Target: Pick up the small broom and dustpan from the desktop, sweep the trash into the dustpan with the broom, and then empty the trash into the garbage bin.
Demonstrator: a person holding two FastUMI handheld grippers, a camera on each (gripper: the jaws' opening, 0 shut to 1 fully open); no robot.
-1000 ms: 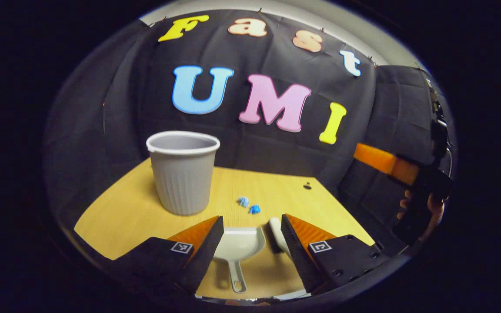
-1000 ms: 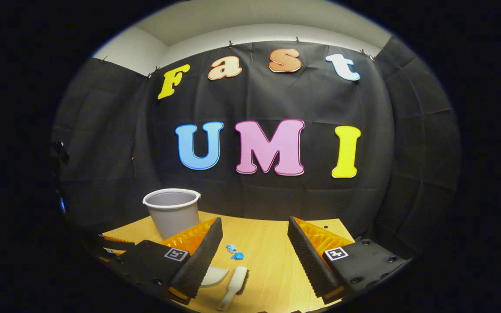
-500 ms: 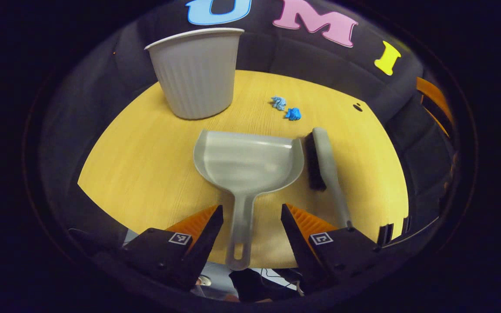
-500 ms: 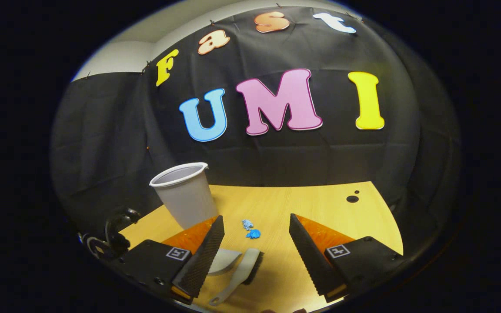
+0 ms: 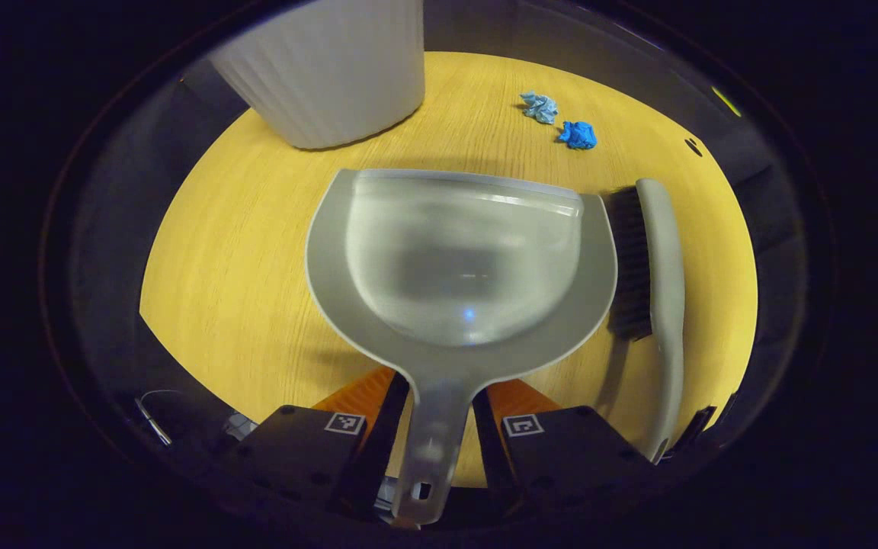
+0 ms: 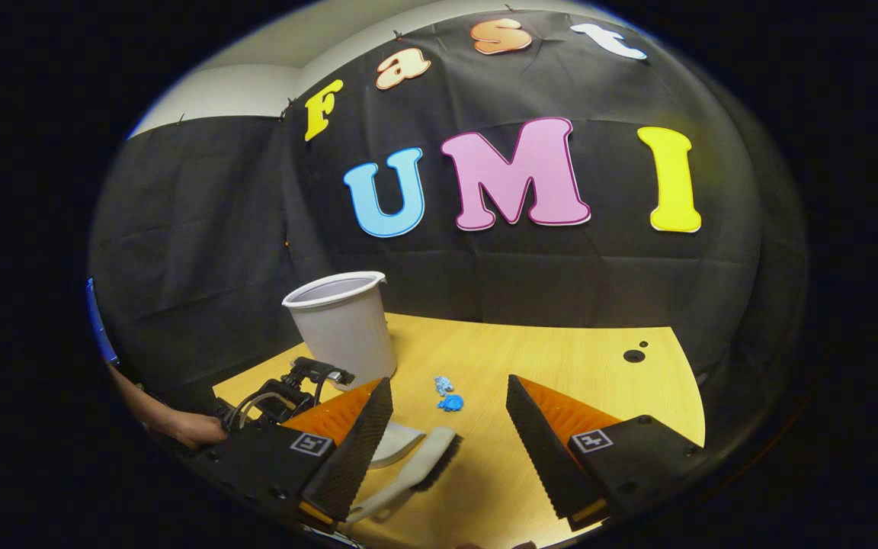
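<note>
Since half a second ago the left claw [image 5: 434, 427] has dropped and narrowed around the grey dustpan [image 5: 460, 263] handle; contact unclear. Dustpan lies flat on the desk [image 5: 256, 252], broom [image 5: 656, 267] beside. Right claw [image 6: 447, 442] hangs open.

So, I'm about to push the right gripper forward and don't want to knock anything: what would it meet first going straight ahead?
Probably the broom: its brush head lies on the table low between the right gripper's open fingers. Beyond it sit the blue trash bits. Depth is hard to judge here.
</note>
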